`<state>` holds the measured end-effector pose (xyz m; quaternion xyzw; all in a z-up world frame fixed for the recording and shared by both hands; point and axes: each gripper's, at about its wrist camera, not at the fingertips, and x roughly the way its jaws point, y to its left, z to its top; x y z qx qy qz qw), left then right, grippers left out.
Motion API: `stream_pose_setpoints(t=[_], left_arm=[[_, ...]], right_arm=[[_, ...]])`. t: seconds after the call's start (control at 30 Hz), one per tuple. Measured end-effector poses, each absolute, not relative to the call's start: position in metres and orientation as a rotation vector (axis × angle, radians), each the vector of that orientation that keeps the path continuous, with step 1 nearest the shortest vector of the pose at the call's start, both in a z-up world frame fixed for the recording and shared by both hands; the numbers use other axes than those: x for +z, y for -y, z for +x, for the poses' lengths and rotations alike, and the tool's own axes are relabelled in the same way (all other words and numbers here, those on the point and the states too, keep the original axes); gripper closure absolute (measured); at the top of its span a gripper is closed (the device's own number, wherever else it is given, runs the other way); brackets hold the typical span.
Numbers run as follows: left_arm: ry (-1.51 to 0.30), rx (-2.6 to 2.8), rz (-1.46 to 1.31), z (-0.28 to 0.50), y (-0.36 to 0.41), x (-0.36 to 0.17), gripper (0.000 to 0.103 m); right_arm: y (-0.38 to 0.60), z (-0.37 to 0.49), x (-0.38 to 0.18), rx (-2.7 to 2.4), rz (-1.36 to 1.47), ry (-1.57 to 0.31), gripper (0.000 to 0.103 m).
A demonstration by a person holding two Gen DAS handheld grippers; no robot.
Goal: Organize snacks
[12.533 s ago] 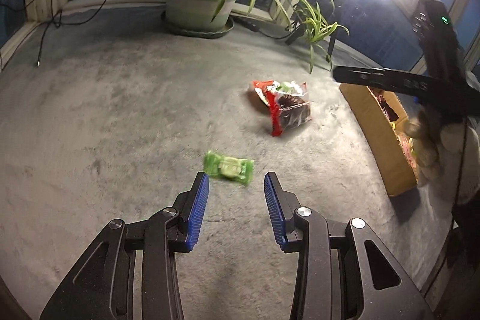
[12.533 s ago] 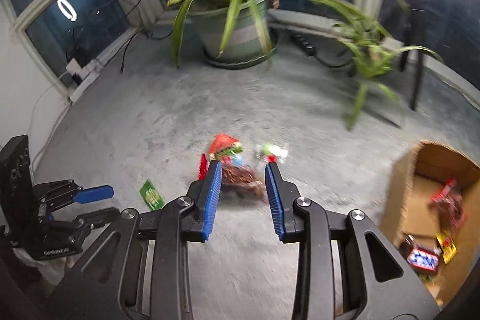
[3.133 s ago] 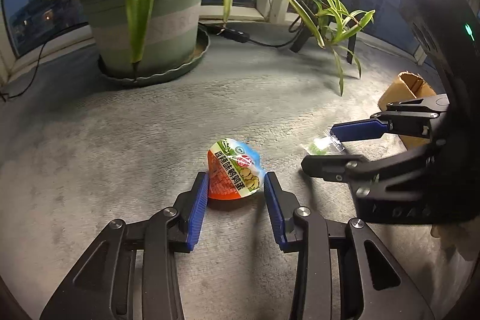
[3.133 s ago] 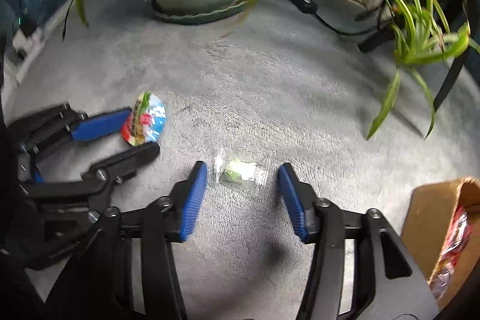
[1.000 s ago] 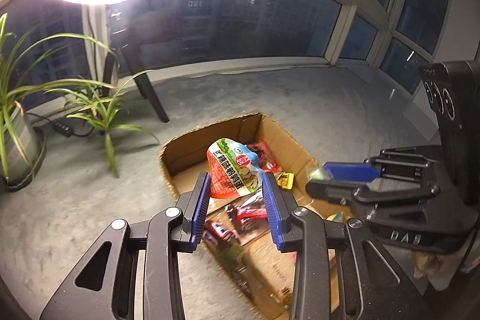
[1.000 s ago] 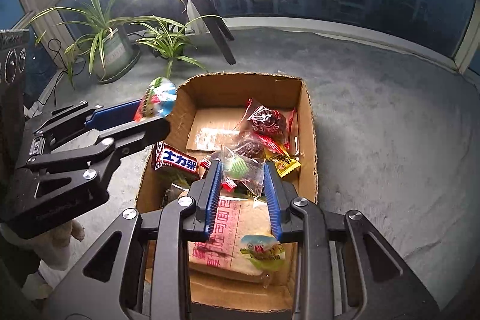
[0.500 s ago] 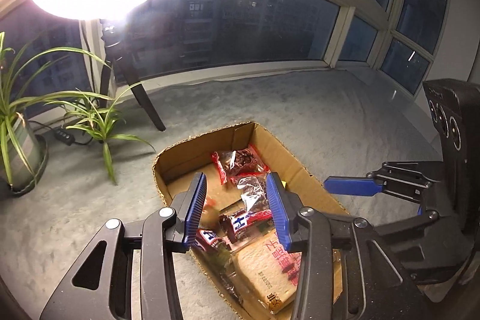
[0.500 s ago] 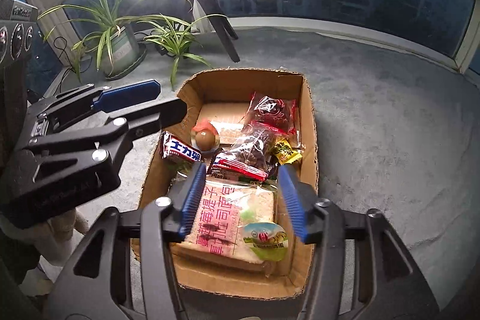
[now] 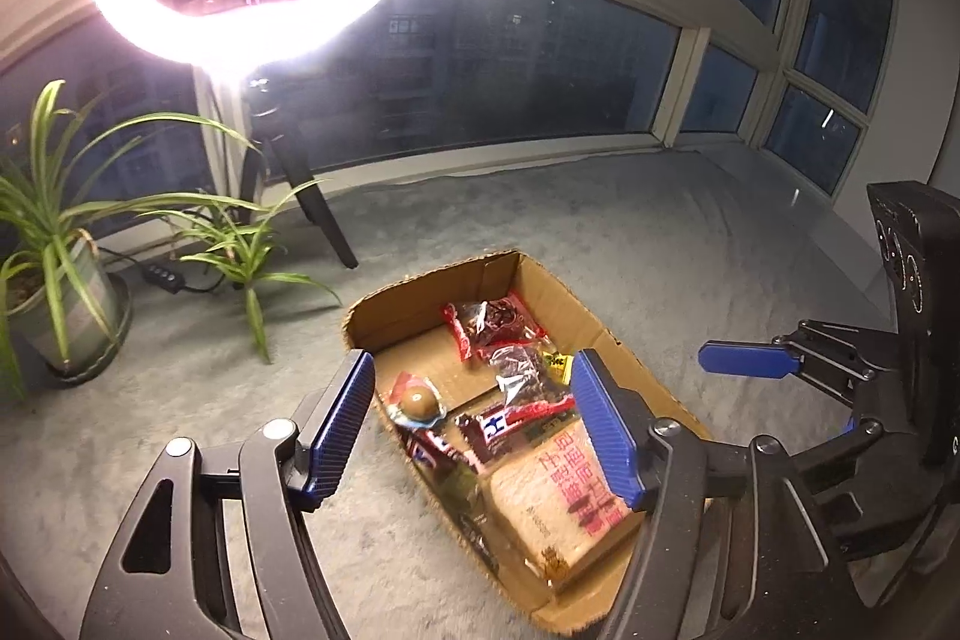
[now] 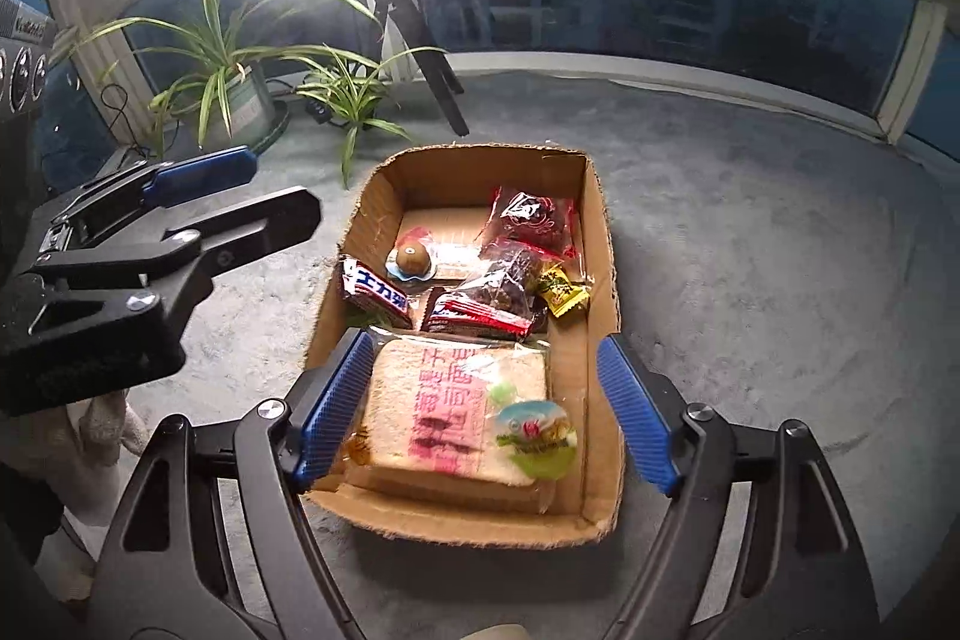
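Note:
An open cardboard box [image 10: 597, 232] on the grey carpet holds several snacks: a bread pack [image 10: 444, 412], a round egg snack [image 10: 411, 259], red packets [image 10: 534, 217] and a round green-lidded cup [image 10: 537, 436]. The box also shows in the left wrist view [image 9: 408, 307], with the egg snack [image 9: 420, 406] inside. My left gripper [image 9: 474, 424] is open and empty above the box's left side. My right gripper [image 10: 483, 412] is open and empty above the box's near end. Each gripper appears in the other's view: the right [image 9: 780, 400], the left [image 10: 240, 196].
A potted plant [image 9: 54, 292] and a smaller plant [image 9: 246, 256] stand at the left by the windows. A ring light on a tripod [image 9: 312, 208] stands behind the box. A power strip cable [image 9: 162, 274] lies by the plants.
Both grippers opened over the box and dropped their snacks into it: the left let go of the round egg snack, the right let go of the clear green packet. Both jaws are now wider.

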<state>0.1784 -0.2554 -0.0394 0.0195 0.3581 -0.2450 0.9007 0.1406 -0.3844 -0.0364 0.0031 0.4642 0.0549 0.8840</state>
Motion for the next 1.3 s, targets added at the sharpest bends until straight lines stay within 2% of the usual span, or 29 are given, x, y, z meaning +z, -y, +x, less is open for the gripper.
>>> stream_pose_setpoints(t=[0.3, 0.4, 0.47, 0.5, 0.53, 0.7, 1.3], left_arm=[[-0.709, -0.491, 0.021, 0.139, 0.226, -0.019, 0.031], [-0.69, -0.478, 0.003, 0.124, 0.21, -0.011, 0.027], [-0.68, -0.469, -0.01, 0.116, 0.202, -0.007, 0.027], [-0.674, -0.467, -0.016, 0.111, 0.197, -0.005, 0.027], [-0.671, -0.465, -0.016, 0.106, 0.194, -0.004, 0.026], [-0.66, -0.444, -0.007, 0.082, 0.181, -0.002, 0.023], [-0.618, -0.36, -0.043, 0.027, 0.145, 0.016, 0.022]], right_arm=[[0.361, 0.102, -0.006, 0.048, 0.013, -0.879, 0.023], [0.349, 0.087, 0.007, 0.023, 0.002, -0.837, 0.023], [0.342, 0.08, 0.015, 0.012, -0.003, -0.815, 0.015], [0.337, 0.073, 0.021, -0.002, -0.006, -0.791, 0.004], [0.334, 0.069, 0.025, -0.01, -0.009, -0.772, 0.0], [0.314, 0.049, 0.044, -0.053, -0.035, -0.721, 0.0], [0.274, 0.021, 0.049, -0.05, -0.043, -0.696, 0.0]])
